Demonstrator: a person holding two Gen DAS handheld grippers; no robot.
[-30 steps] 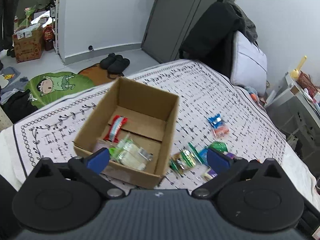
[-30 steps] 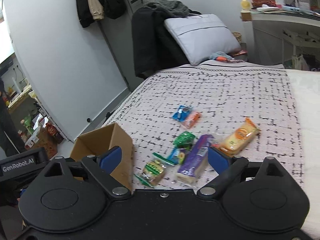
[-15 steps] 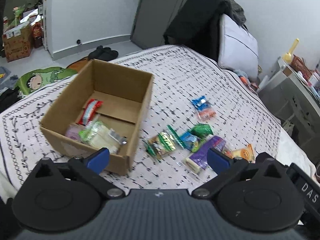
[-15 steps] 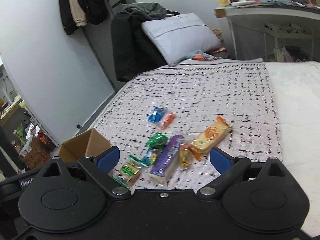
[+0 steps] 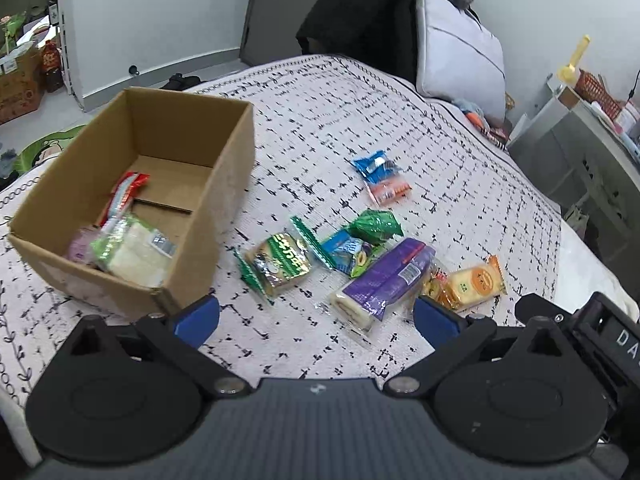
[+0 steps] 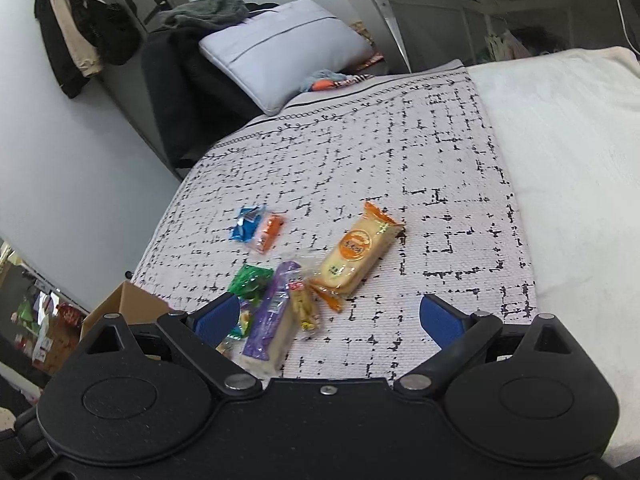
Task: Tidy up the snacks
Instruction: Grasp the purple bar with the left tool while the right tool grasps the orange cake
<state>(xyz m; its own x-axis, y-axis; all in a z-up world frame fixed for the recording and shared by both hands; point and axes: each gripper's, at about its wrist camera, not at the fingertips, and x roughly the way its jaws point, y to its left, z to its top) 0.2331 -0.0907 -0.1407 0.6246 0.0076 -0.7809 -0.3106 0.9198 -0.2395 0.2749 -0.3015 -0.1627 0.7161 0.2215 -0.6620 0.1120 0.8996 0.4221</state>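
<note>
Left claw: fingers spread wide apart, nothing between them, held above the bed. Right claw: fingers likewise spread apart and empty, held above the same patterned bedcover.

Cardboard box: stands open on the bedcover, left of the loose snacks. It holds a red packet leaning against the left wall, a green-and-white packet near the front, and a pale purple packet beside that one.

Loose snacks on the bedcover, right of the box:
- Green cake packet, nearest the box.
- Blue packet, touching a small green packet.
- Long purple roll packet, lying diagonally, in front of the left claw and just inside the left finger of the right claw.
- Orange biscuit packet, just beside the purple roll, with a small yellow snack packet between them.
- Blue-and-orange packet, apart from the group, farther up the bed.

A grey pillow leans at the head of the bed.
</note>
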